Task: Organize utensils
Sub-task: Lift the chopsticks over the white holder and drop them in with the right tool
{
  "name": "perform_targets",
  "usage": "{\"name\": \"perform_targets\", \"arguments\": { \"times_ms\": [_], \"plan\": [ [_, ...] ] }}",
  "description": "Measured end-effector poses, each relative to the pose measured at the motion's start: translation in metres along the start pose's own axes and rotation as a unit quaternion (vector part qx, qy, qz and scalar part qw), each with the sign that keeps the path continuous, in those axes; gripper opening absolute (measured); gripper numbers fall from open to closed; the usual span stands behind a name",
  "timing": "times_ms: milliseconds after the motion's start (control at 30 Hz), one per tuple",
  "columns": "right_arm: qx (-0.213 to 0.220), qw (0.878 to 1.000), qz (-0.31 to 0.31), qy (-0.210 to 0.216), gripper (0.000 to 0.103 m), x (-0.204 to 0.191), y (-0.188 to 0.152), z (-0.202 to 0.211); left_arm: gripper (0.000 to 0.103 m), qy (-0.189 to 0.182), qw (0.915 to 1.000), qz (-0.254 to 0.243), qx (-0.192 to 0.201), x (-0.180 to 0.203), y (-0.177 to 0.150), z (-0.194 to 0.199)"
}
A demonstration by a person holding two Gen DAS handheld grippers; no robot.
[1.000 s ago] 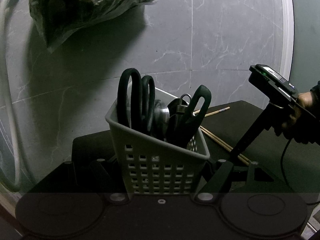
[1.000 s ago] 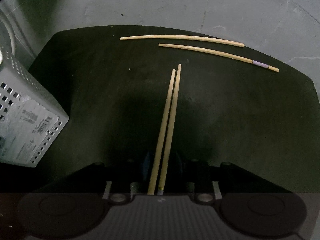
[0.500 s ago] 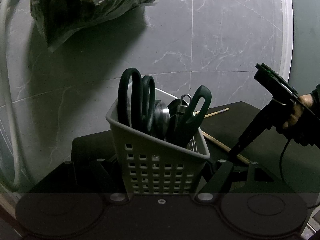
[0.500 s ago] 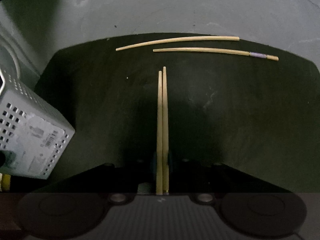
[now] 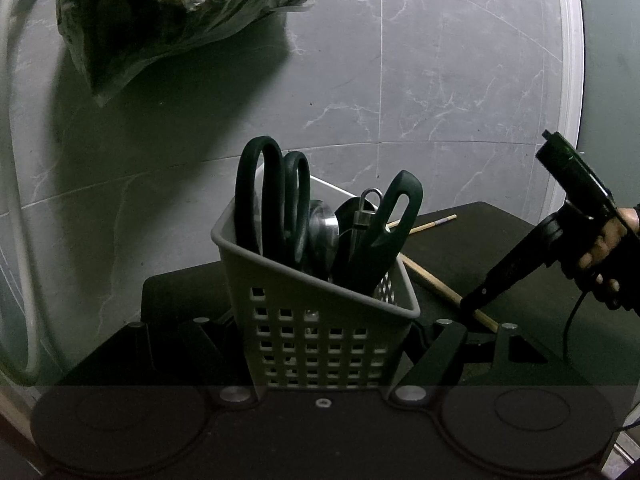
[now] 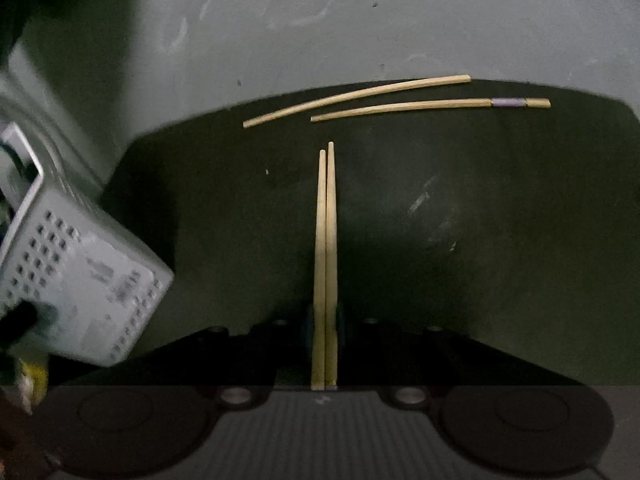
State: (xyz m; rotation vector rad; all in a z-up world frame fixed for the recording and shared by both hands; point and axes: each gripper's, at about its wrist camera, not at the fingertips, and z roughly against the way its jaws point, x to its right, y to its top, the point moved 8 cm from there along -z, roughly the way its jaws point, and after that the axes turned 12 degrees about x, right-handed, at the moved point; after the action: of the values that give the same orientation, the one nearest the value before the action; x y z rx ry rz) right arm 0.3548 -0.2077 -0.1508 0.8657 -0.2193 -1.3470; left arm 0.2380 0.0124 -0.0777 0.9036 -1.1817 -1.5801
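My left gripper [image 5: 320,326] is shut on a grey perforated basket [image 5: 320,332] and holds it tilted above the black table [image 5: 480,248]. Black-handled scissors [image 5: 272,200], a dark-handled tool [image 5: 388,224] and metal utensils stand in the basket. At the right, my right gripper [image 5: 474,304] is shut on a pair of wooden chopsticks [image 6: 326,240] that run straight out from between its fingers. In the right wrist view this gripper [image 6: 325,316] points down at the table. Two more chopsticks lie at the table's far edge, one plain [image 6: 360,96] and one with a purple band [image 6: 420,106]. The basket [image 6: 80,280] shows at the left.
A crumpled plastic bag [image 5: 168,12] lies at the upper left on grey marble tiles [image 5: 440,80]. A white hose [image 5: 16,200] curves down the left side. A person's hand [image 5: 604,252] grips the right gripper's handle, with a cable hanging below it.
My right gripper has rolled and shifted with the chopsticks, which now point straight ahead instead of slanting. The basket looms larger in its view. The left gripper and basket have not moved.
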Motion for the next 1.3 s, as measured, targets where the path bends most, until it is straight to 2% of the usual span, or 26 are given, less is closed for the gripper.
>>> {"name": "perform_targets", "arguments": {
  "times_ms": [133,233,367,467,667,933,1033,1133,1233,1300],
  "plan": [
    [0.031,0.997,-0.054,0.046,0.013,0.006,0.002,0.008,0.076,0.000,1.0000,0.000,0.000,0.000,0.000,0.000],
    [0.067,0.992,-0.070,0.078,0.013,0.004,0.005,0.021,0.076,0.000,1.0000,-0.001,0.000,0.000,0.000,0.000],
    [0.126,0.983,-0.077,0.113,0.013,-0.007,0.013,0.043,0.076,0.000,1.0000,-0.001,0.000,0.000,0.000,0.000],
    [0.182,0.970,-0.082,0.136,0.013,-0.016,0.025,0.067,0.076,-0.001,1.0000,-0.002,0.000,0.000,0.000,0.000],
    [0.290,0.940,-0.069,0.165,0.014,-0.044,0.063,0.118,0.076,-0.004,1.0000,-0.003,0.000,0.000,0.000,0.001],
    [0.413,0.884,-0.053,0.214,0.014,-0.105,0.104,0.169,0.076,-0.009,0.9999,-0.005,-0.001,0.000,0.000,0.001],
    [0.441,0.866,-0.045,0.230,0.014,-0.128,0.104,0.174,0.076,-0.011,0.9999,-0.008,-0.002,0.000,0.000,0.001],
    [0.455,0.855,-0.040,0.244,0.014,-0.150,0.099,0.169,0.076,-0.015,0.9998,-0.014,-0.003,0.000,0.000,0.001],
    [0.460,0.853,-0.022,0.247,0.014,-0.167,0.090,0.158,0.076,-0.020,0.9996,-0.019,-0.005,-0.001,-0.001,0.002],
    [0.455,0.856,-0.006,0.244,0.014,-0.173,0.080,0.151,0.076,-0.021,0.9996,-0.019,-0.005,-0.001,-0.001,0.002]
  ]
}}
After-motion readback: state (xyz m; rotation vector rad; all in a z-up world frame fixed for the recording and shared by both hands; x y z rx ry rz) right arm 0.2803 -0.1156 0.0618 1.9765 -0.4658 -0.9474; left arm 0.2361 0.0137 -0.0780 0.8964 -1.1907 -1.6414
